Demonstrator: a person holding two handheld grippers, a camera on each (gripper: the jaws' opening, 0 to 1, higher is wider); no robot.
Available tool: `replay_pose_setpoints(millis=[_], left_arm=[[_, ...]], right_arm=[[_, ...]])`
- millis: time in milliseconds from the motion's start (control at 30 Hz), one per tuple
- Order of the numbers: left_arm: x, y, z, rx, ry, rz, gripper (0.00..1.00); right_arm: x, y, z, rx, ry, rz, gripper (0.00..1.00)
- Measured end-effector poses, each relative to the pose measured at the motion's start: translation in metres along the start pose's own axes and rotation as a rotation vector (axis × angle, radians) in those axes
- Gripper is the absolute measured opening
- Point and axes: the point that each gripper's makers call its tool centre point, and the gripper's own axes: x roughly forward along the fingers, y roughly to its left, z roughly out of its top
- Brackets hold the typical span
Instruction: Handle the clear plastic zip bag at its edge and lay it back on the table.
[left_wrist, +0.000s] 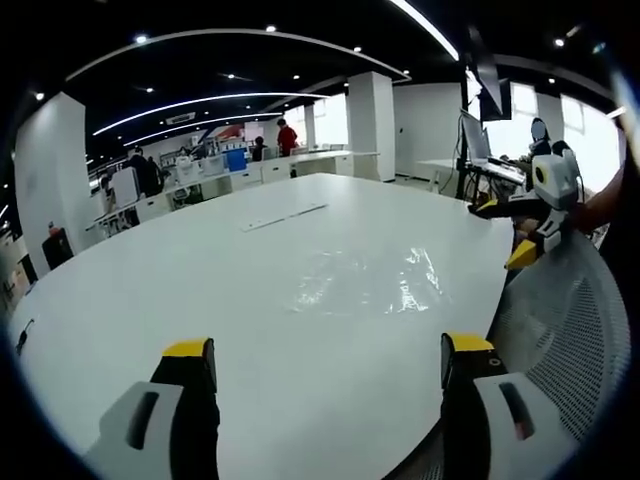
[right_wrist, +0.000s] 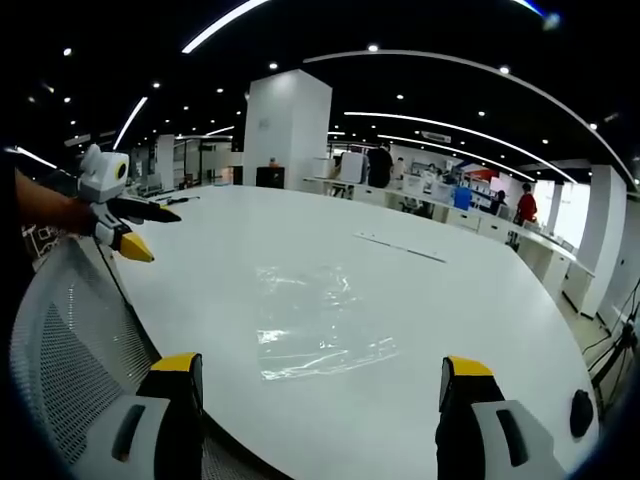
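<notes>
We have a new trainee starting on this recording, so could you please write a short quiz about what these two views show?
1. True or false: the clear zip bag lies flat on the white table, held by neither gripper.
2. How do the jaws of the left gripper and the right gripper stand?
A. both wide apart
B. both closed on the bag
C. one closed
3. Fill in: below the table's near edge in both views is the grey mesh back of a ____.

Key: 1 true; 2 A; 3 chair.
</notes>
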Motion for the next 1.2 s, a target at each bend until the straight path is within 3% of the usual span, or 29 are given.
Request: replay_pose_setpoints(millis=[600,1200], left_arm=[[0.02,0.01,0.0,0.016,0.034,-0.037,0.88],[0.045,0.01,0.02,0.017,0.03,-0.076,0.85]], right_arm=[[0.0,0.0,0.001,0.004,-0.001,-0.001,0.99],[0.001,-0.001,0.001,0.008,-0.003,-0.004,0.99]])
